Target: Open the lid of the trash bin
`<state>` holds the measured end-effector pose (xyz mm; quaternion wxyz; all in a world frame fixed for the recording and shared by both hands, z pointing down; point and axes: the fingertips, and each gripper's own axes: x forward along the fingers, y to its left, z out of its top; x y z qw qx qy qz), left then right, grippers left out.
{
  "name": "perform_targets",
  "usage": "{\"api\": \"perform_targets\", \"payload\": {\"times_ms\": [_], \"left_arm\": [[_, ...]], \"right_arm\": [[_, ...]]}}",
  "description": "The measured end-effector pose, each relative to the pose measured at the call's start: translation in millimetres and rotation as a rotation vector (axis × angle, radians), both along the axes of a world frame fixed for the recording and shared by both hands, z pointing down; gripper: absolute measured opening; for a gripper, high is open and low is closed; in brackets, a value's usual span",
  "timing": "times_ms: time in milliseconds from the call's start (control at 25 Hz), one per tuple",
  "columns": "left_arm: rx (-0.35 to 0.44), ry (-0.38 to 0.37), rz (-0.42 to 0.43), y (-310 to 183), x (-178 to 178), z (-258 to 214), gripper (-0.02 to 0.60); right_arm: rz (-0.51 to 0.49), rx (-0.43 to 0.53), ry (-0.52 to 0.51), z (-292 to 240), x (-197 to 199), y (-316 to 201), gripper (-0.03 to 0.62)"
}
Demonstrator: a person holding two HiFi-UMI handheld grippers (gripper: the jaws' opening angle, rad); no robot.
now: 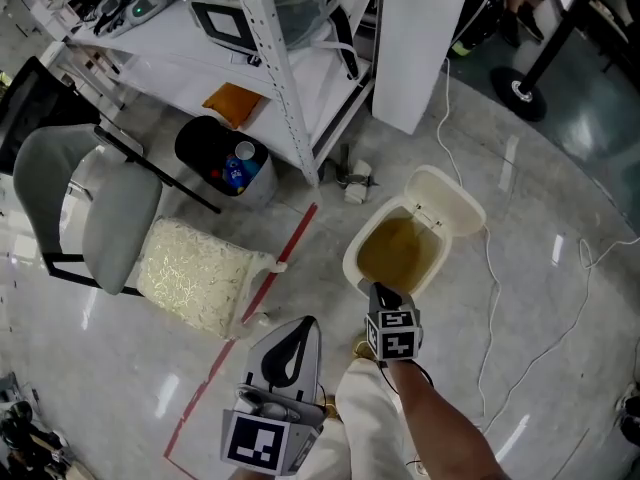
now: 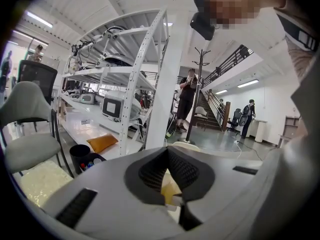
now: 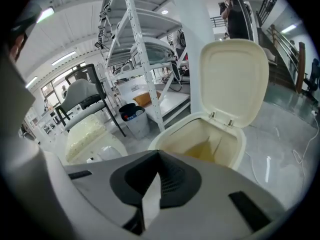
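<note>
A cream trash bin stands on the floor with its hinged lid swung up and back, so the yellowish inside shows. In the right gripper view the bin sits just ahead, its lid upright. My right gripper hovers at the bin's near rim, jaws shut and holding nothing. My left gripper hangs lower left of the bin, apart from it, jaws closed tip to tip and empty. Between its pads a sliver of the bin shows.
A white shelf rack stands behind, with a black waste bin of bottles under it. A grey chair and a bag of white pellets lie left. A red tape line and a white cable cross the floor.
</note>
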<state>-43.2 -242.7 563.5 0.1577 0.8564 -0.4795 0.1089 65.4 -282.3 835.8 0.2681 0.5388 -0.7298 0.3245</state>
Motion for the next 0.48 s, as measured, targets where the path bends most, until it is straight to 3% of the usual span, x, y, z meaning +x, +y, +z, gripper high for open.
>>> {"api": "perform_targets", "payload": {"times_ms": [480], "left_arm": [[0.025, 0.031, 0.042, 33.2, 1.0, -88.4, -0.009]], "right_arm": [[0.053, 0.195, -0.040, -157.1, 12.2, 8.8, 0.032]]}}
